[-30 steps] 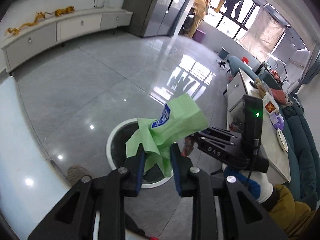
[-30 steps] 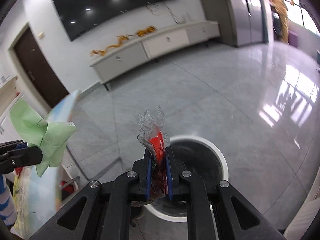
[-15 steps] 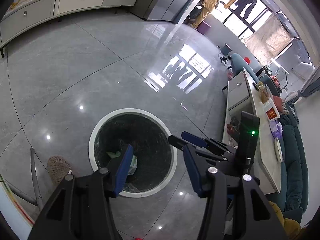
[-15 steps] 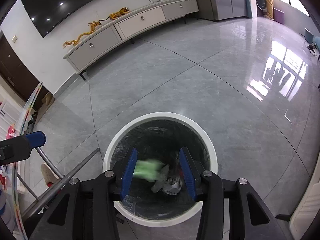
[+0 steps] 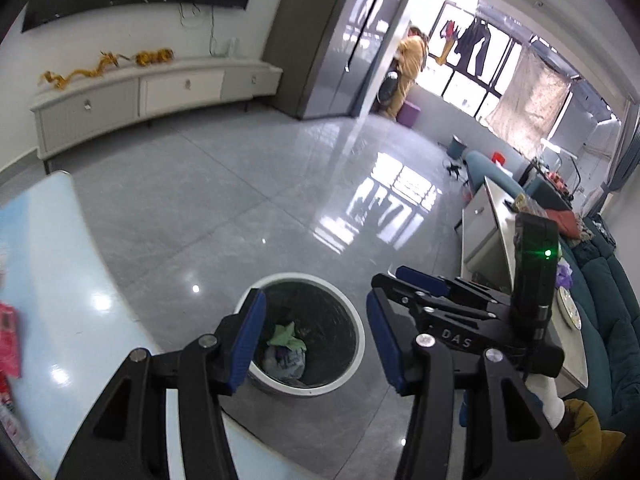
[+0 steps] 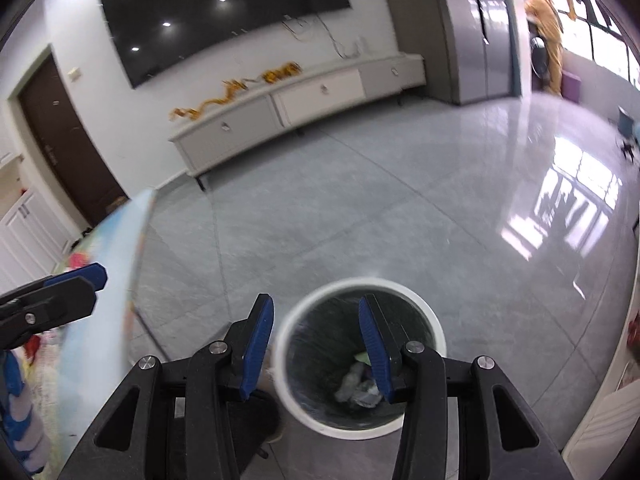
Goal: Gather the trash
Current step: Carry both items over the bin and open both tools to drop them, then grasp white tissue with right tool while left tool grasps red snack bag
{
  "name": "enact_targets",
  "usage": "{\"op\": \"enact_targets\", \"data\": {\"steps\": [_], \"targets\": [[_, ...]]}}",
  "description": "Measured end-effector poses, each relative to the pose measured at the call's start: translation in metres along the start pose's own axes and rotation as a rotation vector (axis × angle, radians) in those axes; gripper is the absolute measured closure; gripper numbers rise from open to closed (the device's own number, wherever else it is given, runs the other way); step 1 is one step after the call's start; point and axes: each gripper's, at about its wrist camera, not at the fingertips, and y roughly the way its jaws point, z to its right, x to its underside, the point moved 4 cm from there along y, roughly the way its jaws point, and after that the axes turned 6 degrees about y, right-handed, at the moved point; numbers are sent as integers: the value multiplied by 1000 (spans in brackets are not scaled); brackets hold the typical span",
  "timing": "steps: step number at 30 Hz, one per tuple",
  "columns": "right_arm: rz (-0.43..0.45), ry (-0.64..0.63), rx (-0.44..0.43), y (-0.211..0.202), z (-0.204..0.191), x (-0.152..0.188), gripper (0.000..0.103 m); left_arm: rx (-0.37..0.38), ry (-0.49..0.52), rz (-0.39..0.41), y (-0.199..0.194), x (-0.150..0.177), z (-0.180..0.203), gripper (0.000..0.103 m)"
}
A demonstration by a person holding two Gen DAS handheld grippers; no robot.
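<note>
Two empty grippers above a round white-rimmed, black-lined waste bin (image 5: 352,356).
Left gripper (image 5: 316,340) and right gripper (image 6: 316,344) both gape wide, lower centre; crumpled green paper (image 5: 286,337) and clear plastic wrapper (image 6: 356,386) lie inside the bin.

We see a white-rimmed trash bin (image 5: 352,328) lined in black, holding a green wrapper (image 5: 286,338) and pale crumpled plastic (image 5: 286,360). Our black fingers (image 5: 248,340) carry blue pads, as on the right gripper (image 6: 316,338). The floor (image 5: 240,200) is glossy grey tile; the counter (image 5: 52,280) is light blue.
</note>
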Motion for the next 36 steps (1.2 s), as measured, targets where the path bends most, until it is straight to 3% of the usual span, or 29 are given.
{"op": "enact_targets", "data": {"steps": [11, 22, 31, 36], "targets": [[93, -184, -102, -66, -116, -9, 61, -139, 13, 140, -139, 38, -31, 52], [180, -373, -226, -124, -228, -7, 59, -336, -153, 268, -267, 119, -120, 52], [137, -451, -278, -107, -279, 3, 59, -509, -289, 280, -324, 191, -205, 52], [77, -485, -289, -77, -300, 14, 59, -572, -346, 258, -334, 208, -245, 52]]}}
